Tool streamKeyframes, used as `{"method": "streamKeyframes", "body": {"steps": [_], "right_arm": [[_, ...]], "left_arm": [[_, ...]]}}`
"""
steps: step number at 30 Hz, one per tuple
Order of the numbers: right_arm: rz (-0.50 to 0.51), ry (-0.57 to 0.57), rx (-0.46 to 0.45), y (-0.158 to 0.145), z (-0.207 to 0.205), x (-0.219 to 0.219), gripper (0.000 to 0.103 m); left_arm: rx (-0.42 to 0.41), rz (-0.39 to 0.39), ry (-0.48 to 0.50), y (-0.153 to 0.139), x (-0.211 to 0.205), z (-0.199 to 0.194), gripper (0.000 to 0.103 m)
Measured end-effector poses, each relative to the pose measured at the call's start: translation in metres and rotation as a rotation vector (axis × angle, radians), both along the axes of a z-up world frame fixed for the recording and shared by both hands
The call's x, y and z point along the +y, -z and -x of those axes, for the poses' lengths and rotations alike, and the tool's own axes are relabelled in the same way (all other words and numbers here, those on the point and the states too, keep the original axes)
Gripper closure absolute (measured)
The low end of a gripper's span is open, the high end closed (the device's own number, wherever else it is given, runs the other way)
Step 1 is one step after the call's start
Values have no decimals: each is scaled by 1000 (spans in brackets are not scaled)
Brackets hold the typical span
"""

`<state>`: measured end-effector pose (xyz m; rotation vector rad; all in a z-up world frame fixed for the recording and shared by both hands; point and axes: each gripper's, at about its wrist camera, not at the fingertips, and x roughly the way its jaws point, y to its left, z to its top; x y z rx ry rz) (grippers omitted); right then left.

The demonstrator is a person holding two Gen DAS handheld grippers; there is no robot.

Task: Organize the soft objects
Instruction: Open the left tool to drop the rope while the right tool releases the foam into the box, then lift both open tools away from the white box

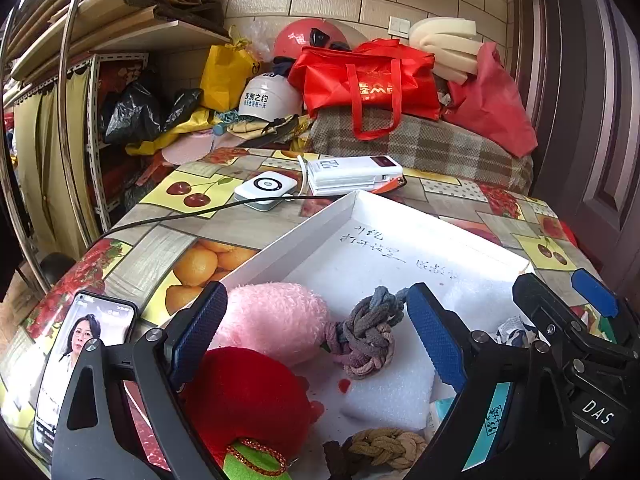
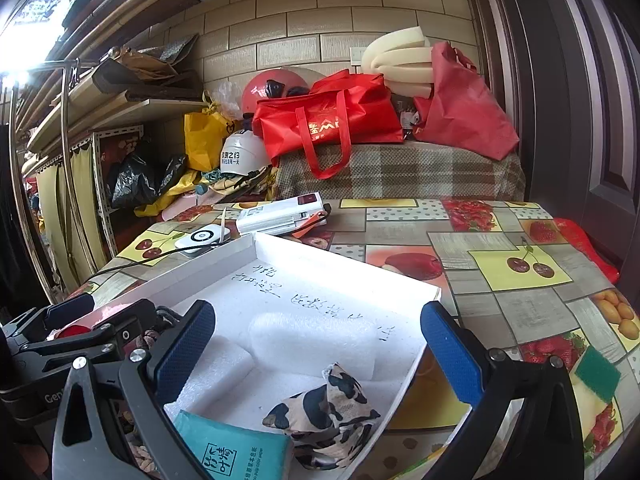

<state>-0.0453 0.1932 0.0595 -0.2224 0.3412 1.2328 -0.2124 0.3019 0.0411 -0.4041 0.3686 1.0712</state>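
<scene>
A: Any writing showing?
B: "DAS" on the right gripper [image 1: 560,320], handwriting inside the white box [image 1: 304,224].
A: Jaws?
B: Both standing apart, gripping nothing. The left gripper [image 1: 316,340] is framing the pink plush [image 1: 272,320] and knotted rope [image 1: 364,336] lying in the box; only the right view is showing the camouflage pouch [image 2: 324,420] and teal tissue pack [image 2: 232,448].

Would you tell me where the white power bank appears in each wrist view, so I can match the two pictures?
Left wrist view: the white power bank lies above centre, just past the far corner of the white tray.
Right wrist view: the power bank sits left of centre, again behind the tray's far corner.
Shared landmark: the red tote bag on the plaid cover behind it.
</scene>
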Motion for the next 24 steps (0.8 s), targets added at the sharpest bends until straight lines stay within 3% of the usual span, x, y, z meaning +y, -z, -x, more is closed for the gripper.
{"method": "streamKeyframes", "body": {"steps": [21,24], "right_arm": [[-34,3,-22,-3,6,-4,0],[-41,4,-24,-5,6,-6,0]], "left_arm": [[-18,-35,-19,-8,-8,1,10],[-22,-37,-26,-8,-9,2,3]]}}
